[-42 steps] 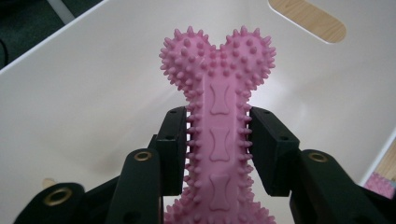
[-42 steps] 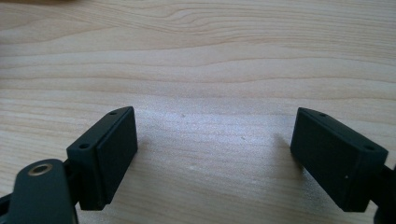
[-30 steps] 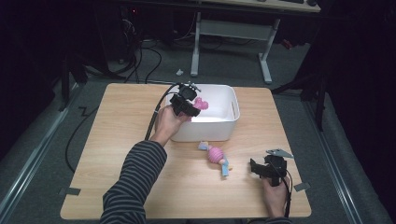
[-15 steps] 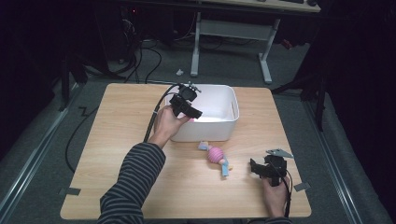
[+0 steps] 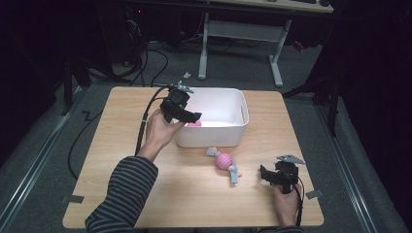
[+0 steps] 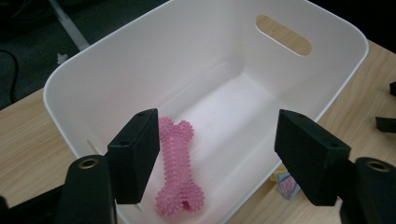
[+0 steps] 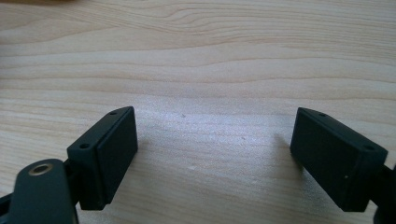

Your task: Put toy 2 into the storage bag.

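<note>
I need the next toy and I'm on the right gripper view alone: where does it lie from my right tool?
Observer: A pink and blue toy lies on the table, left of the right tool in the high view and apart from it.
Operator: Is the bone in the bin?
Observer: Yes, the pink bone lies flat on the floor of the white bin.
Operator: And the left tool?
Observer: The left tool hangs over the bin. Its jaws have just been opening and nothing is between them.
</note>
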`<state>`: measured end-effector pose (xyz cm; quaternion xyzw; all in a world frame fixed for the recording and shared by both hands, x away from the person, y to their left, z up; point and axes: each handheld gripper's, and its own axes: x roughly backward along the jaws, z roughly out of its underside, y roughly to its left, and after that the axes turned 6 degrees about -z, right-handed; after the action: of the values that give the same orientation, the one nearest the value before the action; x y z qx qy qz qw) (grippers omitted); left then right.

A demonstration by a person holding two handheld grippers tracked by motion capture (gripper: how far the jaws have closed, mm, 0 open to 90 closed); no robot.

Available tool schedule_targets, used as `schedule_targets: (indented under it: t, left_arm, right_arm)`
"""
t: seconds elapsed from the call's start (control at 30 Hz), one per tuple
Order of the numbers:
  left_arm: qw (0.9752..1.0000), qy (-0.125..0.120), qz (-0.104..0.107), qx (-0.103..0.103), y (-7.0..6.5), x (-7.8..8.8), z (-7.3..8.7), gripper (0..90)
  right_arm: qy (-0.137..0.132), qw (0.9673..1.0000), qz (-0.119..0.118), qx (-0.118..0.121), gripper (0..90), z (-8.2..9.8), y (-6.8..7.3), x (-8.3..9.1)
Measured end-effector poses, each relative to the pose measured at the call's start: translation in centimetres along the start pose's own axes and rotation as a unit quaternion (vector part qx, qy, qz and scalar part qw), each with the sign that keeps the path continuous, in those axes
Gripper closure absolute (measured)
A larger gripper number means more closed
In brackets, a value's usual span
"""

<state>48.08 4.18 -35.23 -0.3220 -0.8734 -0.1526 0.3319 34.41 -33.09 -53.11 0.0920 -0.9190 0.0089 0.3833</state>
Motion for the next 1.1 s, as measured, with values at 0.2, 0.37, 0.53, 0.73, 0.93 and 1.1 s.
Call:
schedule_targets:
  t: [0.2, 0.37, 0.53, 0.73, 0.93, 1.1]
  left_arm:
    - [0.9998, -0.016, -0.009, 0.009, 0.9, 2.3, 1.7, 27.7]
    - [0.9993, -0.030, -0.019, 0.014, 1.3, 3.8, 3.0, 26.7]
    - [0.9988, -0.037, -0.015, 0.030, 1.9, 5.2, 5.0, 26.1]
    - [0.9981, -0.041, -0.024, 0.039, 2.2, 6.3, 7.5, 24.9]
    - [0.9974, -0.043, -0.025, 0.052, 2.2, 6.7, 9.8, 24.8]
    - [0.9966, -0.043, -0.025, 0.066, 2.2, 6.6, 11.4, 24.2]
  right_arm:
    - [0.000, 1.0000, 0.000, 0.000, 14.6, 0.0, 0.0, 0.0]
    - [0.000, 1.0000, 0.000, 0.000, 14.6, 0.0, 0.0, 0.0]
    - [0.000, 1.0000, 0.000, 0.000, 14.6, 0.0, 0.0, 0.0]
    - [0.000, 1.0000, 0.000, 0.000, 14.6, 0.0, 0.0, 0.0]
    - [0.000, 1.0000, 0.000, 0.000, 14.7, 0.0, 0.0, 0.0]
    - [0.000, 1.0000, 0.000, 0.000, 14.7, 0.0, 0.0, 0.0]
